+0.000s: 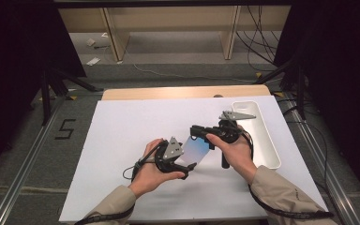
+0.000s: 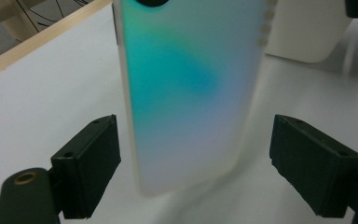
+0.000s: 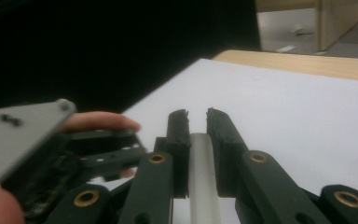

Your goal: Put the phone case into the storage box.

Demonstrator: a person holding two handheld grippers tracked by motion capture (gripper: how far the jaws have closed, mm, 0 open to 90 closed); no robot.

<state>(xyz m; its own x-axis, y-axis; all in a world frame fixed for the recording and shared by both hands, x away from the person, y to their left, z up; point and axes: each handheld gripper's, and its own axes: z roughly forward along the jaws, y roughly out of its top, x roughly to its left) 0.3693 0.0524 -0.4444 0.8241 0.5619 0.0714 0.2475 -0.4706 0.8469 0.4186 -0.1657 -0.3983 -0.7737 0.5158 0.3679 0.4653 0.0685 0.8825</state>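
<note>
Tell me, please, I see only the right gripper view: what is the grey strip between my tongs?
Observer: A phone case, seen edge-on. Its face is milky with a teal sheen.
Operator: Does the left gripper hold it also?
Observer: No. The left tongs stand open, one jaw on each side of the case, not closed on it.
Operator: Is something else on the table?
Observer: A white tray lies along the right edge.

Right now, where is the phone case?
In the high view the phone case hangs mid-table between both claws, the right claw pinching its edge, left of the white tray.
</note>
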